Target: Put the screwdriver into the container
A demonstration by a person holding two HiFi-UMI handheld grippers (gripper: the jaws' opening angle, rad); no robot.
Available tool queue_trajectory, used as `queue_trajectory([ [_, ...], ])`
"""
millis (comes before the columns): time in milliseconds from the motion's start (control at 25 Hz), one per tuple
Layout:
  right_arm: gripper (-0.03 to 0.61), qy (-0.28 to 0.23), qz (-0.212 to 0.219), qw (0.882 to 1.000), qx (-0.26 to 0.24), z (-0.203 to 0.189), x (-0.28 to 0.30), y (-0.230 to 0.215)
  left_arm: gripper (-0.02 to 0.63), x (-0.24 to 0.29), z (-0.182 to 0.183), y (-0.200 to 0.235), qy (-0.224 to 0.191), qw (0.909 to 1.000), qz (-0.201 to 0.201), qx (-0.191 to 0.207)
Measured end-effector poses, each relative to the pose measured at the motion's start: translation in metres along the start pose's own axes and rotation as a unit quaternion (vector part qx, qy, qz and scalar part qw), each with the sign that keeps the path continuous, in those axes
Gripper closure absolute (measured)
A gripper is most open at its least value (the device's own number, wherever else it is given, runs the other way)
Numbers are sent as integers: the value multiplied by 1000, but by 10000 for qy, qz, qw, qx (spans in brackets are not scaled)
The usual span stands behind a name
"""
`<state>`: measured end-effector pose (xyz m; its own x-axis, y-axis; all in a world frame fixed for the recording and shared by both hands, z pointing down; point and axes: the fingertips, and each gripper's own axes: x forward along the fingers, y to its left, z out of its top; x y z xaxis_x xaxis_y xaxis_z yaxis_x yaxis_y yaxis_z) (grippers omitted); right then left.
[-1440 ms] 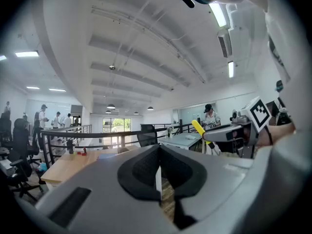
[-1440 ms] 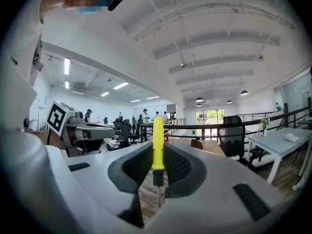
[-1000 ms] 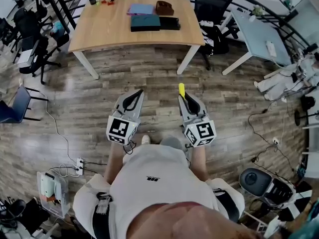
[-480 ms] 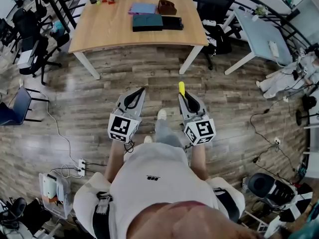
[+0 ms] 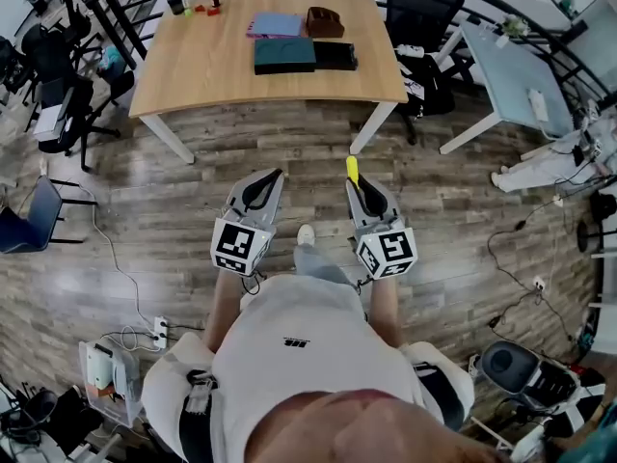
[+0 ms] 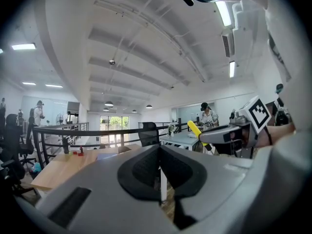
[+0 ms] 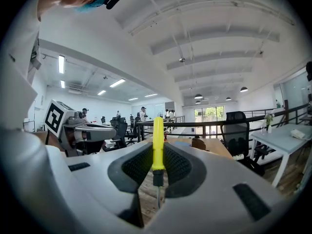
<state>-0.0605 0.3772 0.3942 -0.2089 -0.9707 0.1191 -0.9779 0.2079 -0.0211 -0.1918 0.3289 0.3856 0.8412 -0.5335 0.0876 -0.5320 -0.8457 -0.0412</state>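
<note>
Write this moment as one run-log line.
right hand-held gripper: shut on yellow screwdriver | left hand-held gripper: shut, empty | wooden table: ahead, not reached

The screwdriver (image 7: 158,140) has a yellow handle, a black collar and a silvery shaft. The left tool (image 5: 277,176) and right tool (image 5: 356,183) are pale grey with black textured pads and cubes of black-and-white square markers. The surface (image 5: 212,66) is light wood, the floor (image 5: 145,191) grey-brown planks. The container (image 5: 325,21) is dark brown, one case (image 5: 284,55) teal.
</note>
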Motion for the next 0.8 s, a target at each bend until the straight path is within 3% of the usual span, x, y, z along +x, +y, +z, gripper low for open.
queue_trajectory([
  [800,520,135,229,9996,52,14,104,-117,607,143,18,52,147,9998,144,-42],
])
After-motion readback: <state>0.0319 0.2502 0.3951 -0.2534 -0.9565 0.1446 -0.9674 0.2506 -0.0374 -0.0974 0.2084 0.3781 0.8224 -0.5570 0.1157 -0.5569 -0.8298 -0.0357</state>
